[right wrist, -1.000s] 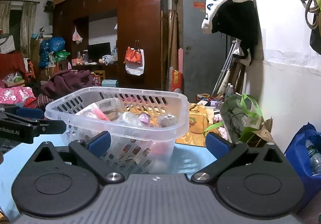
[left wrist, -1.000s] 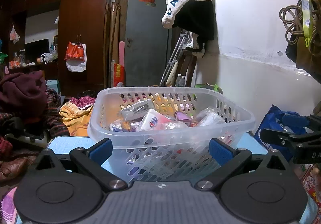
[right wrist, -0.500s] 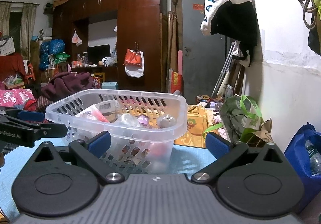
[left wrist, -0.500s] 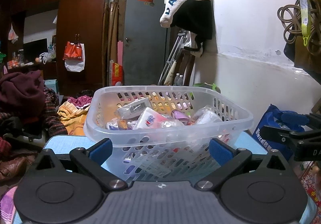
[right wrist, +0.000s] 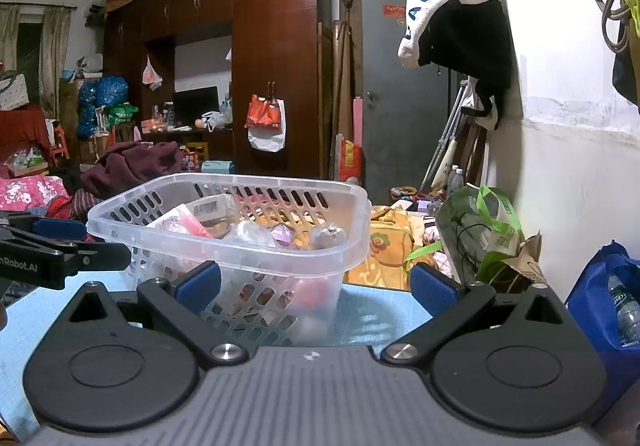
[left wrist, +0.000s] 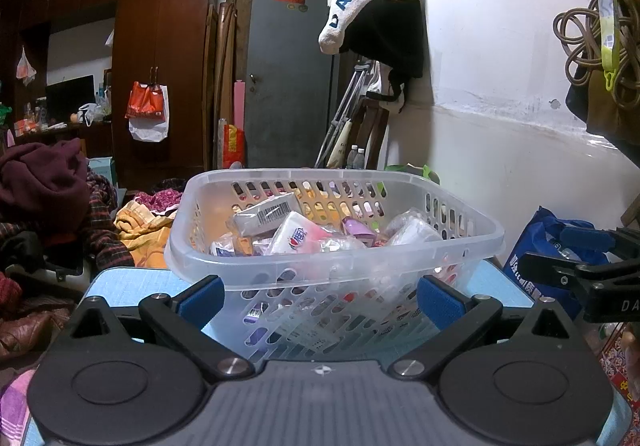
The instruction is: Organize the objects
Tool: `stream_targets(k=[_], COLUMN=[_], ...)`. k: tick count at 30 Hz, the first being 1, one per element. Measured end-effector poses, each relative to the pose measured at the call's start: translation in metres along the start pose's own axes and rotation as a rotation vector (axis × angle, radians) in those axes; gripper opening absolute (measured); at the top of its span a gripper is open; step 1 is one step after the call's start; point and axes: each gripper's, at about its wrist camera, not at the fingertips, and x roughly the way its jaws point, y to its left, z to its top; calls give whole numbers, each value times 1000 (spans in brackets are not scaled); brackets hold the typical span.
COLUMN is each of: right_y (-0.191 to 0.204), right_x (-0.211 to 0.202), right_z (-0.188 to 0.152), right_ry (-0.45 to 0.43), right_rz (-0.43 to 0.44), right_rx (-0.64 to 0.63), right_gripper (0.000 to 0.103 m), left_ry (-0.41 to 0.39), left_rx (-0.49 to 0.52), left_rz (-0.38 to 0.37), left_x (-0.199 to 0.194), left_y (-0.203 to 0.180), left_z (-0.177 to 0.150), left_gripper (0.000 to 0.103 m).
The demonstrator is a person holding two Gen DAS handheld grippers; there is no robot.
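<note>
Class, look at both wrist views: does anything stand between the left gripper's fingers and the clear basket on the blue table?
Nothing visible does. The left gripper is open and faces the basket directly, with only bare blue table between. The right gripper is open too, off to the side.

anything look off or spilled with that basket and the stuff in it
Nothing spilled or damaged. The clear perforated plastic basket sits upright on the light blue mat, with its packets heaped loosely inside, a white barcoded packet topmost. Both the left tongs and right tongs are open and empty.
</note>
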Motion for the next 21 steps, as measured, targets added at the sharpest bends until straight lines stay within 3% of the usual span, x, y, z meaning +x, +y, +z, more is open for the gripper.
stream_targets(k=[21], right_y=[-2], right_x=[2], right_z=[-5], right_ry=[7], right_rz=[-3], right_rx=[-1], right_gripper=[103], left_ry=[10], left_rx=[5], left_rz=[-5], left_x=[5], left_y=[-3], left_z=[-1], left_gripper=[103])
